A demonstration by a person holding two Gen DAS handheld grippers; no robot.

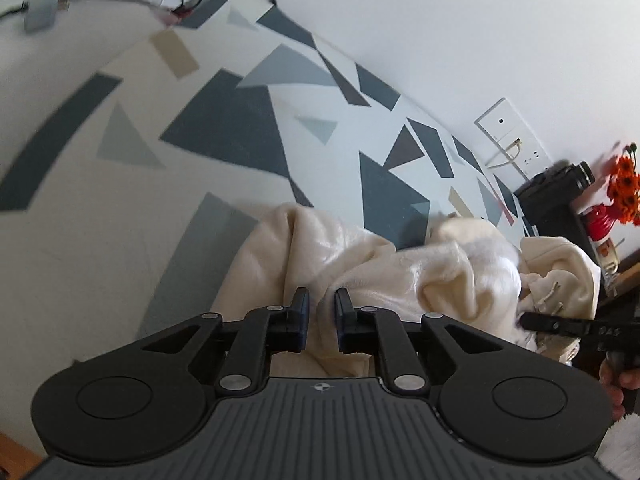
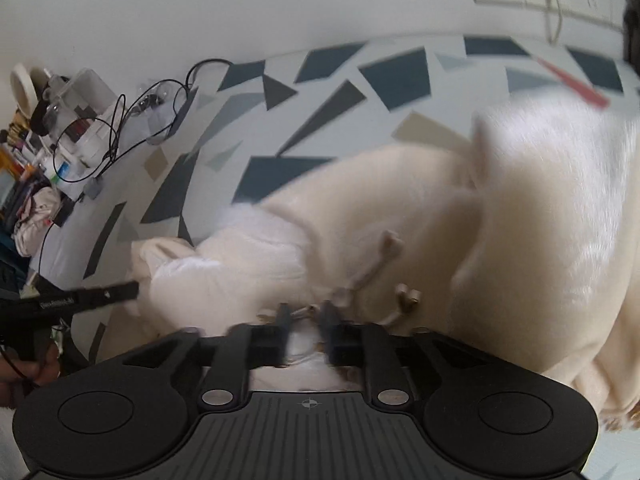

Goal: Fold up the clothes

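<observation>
Pinching a fold of the cream hoodie [image 1: 360,264] with the left tongs [image 1: 322,308], nearly closed, cloth filling the narrow gap between the blue-faced pads [image 1: 303,312]. Gripping at the near left edge of the heap. Lying crumpled on a sheet [image 1: 224,128] printed with grey, navy and tan triangles, close to the white wall [image 1: 440,20], with folds bunched up toward the right and a drawstring [image 1: 550,296] showing there. Reaching into that right end with the right tongs [image 1: 524,320], seen from the side. From the right wrist, too blurred to settle: right tongs [image 2: 306,316] set narrow over the hoodie [image 2: 400,208] beside its drawstrings [image 2: 376,264], cloth between the fingers, but cannot tell whether pressing on it or just apart. Coming in from the left in that view, the left tongs [image 2: 134,291] touching the heap's far end, with a hand [image 2: 24,372] on the grip. Beyond the hoodie, sockets [image 1: 512,136] on the wall, orange flowers [image 1: 624,188] at the far right, and cables [image 2: 120,128] trailing over the sheet's far corner beside a cluttered organiser [image 2: 80,120].
</observation>
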